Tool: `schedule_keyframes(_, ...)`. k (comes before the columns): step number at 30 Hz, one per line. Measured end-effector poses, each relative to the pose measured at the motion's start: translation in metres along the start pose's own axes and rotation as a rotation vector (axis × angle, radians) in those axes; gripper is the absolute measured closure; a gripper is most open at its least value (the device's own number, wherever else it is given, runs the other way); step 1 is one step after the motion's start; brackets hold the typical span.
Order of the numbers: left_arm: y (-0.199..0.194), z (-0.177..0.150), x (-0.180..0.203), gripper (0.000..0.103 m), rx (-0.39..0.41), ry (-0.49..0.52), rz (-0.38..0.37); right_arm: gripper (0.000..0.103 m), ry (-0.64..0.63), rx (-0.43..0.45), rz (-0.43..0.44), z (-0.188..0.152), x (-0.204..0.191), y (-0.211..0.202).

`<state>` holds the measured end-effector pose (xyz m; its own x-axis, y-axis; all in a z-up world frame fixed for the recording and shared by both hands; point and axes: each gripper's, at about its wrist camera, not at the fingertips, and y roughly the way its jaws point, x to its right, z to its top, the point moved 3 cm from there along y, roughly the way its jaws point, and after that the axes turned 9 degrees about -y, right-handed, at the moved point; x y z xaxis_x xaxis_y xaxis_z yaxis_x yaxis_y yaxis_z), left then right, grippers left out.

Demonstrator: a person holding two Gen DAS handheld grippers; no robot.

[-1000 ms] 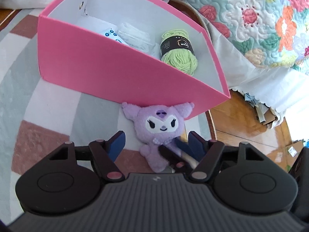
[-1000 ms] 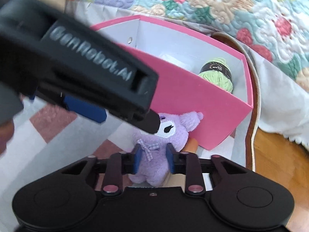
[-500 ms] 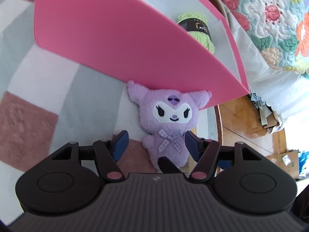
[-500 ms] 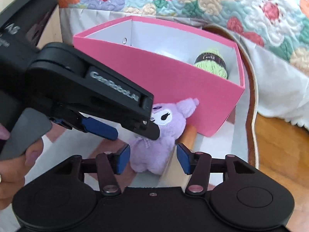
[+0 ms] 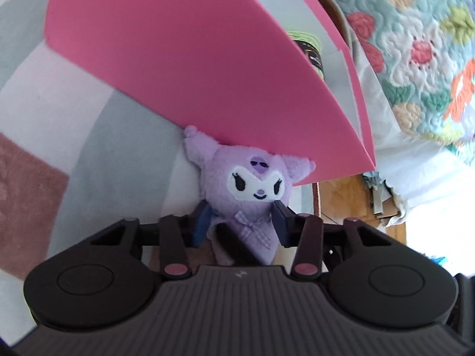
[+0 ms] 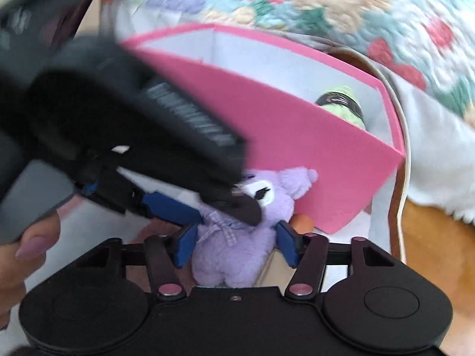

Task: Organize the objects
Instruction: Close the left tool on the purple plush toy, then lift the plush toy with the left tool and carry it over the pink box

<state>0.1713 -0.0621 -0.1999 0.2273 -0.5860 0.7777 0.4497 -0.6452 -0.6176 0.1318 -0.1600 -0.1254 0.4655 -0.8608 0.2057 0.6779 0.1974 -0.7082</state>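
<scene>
The left fingers are closing on the purple plush toy at frame centre, below its head; light and squashy, its midriff suits gripping.

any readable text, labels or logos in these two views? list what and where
None can be read.
Left tool body: pale lettering, blurred.
Yarn skein black band: small print, too blurred in both views.
Left tool's housing: small pale mark, no legible word.
</scene>
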Motion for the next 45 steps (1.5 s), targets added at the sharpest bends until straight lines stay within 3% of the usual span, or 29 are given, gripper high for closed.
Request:
schedule_keyframes(8, -0.017, -0.012, 0.004, 0.061, -0.002, 0.030, 0.057, 0.054, 0.101, -0.033, 0.088, 0.006, -0.003, -0.012)
schedule_keyframes(12, -0.045, -0.025, -0.007, 0.061, -0.016, 0.064, 0.139, 0.055, 0.172, -0.036, 0.221, 0.004, -0.014, -0.024)
schedule_keyframes(15, -0.061, -0.028, -0.013, 0.061, -0.032, 0.063, 0.151, 0.054, 0.195, -0.049, 0.280, -0.003, -0.027, -0.033)
schedule_keyframes(17, -0.065, -0.028, -0.019, 0.061, -0.038, 0.022, 0.149, 0.053, 0.171, -0.079, 0.269, -0.009, -0.035, -0.036)
schedule_keyframes(19, -0.060, -0.026, -0.021, 0.061, -0.035, 0.001, 0.159, 0.039, 0.154, -0.106, 0.231, -0.014, -0.044, -0.036)
schedule_keyframes(21, -0.054, -0.026, -0.021, 0.059, -0.028, -0.005, 0.161, 0.031, 0.152, -0.128, 0.197, -0.019, -0.051, -0.037)
schedule_keyframes(29, -0.044, -0.046, -0.008, 0.066, -0.044, 0.086, 0.182, 0.032, 0.111, -0.082, 0.100, -0.023, -0.070, -0.037)
schedule_keyframes(31, -0.044, -0.048, -0.007, 0.066, -0.037, 0.096, 0.184, 0.039, 0.122, -0.079, 0.068, -0.025, -0.066, -0.034)
schedule_keyframes(34, -0.044, -0.050, -0.006, 0.067, -0.028, 0.111, 0.188, 0.050, 0.143, -0.078, 0.086, -0.029, -0.063, -0.033)
schedule_keyframes(41, -0.064, -0.064, 0.003, 0.069, -0.018, 0.169, 0.211, 0.053, 0.121, -0.064, 0.118, -0.028, -0.072, -0.049)
schedule_keyframes(45, -0.084, -0.072, 0.002, 0.069, -0.030, 0.152, 0.191, 0.053, 0.098, -0.050, 0.148, -0.028, -0.079, -0.070)
